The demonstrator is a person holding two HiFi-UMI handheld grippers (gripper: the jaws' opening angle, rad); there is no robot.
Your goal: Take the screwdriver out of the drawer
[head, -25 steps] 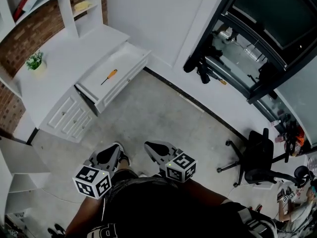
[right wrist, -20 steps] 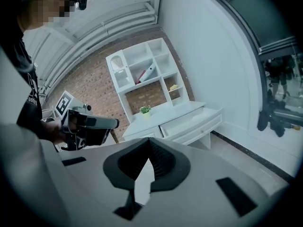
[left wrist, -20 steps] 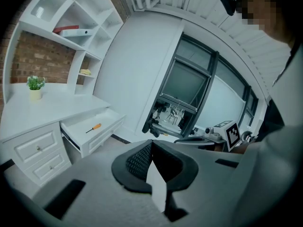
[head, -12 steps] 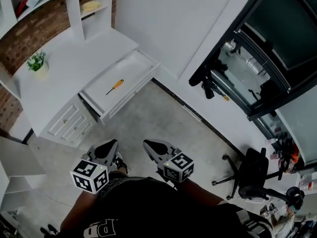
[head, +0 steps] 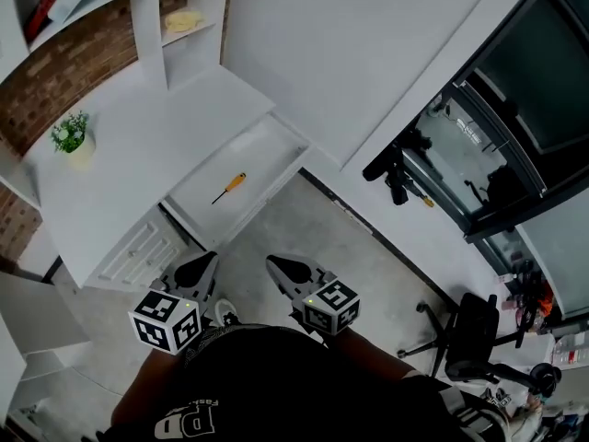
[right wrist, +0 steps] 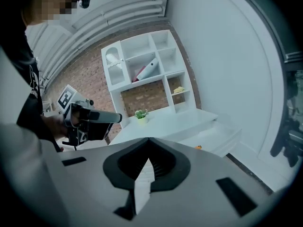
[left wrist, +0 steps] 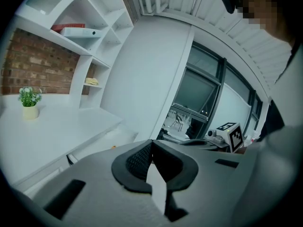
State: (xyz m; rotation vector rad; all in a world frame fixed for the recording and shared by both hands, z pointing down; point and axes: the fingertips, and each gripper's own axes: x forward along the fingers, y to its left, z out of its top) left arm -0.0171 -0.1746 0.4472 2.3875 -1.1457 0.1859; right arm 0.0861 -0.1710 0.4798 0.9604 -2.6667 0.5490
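The screwdriver (head: 229, 188), with an orange handle and a thin dark shaft, lies in the open white drawer (head: 262, 159) of the desk, up the head view from both grippers. Only its orange handle shows as a small dot in the left gripper view (left wrist: 113, 147) and the right gripper view (right wrist: 198, 147). My left gripper (head: 204, 263) and right gripper (head: 281, 267) are held side by side near the person's body, over the floor and well short of the drawer. Both are shut with nothing between the jaws.
A small potted plant (head: 74, 141) stands on the white desk top (head: 138, 145). White shelves (head: 184, 21) rise behind it, and closed cabinet drawers (head: 138, 247) sit below. A black office chair (head: 479, 339) and dark-framed glass (head: 488, 155) are to the right.
The desk and open drawer have drawn nearer and shifted right and down in the head view. Both grippers have stayed shut and close to the body.
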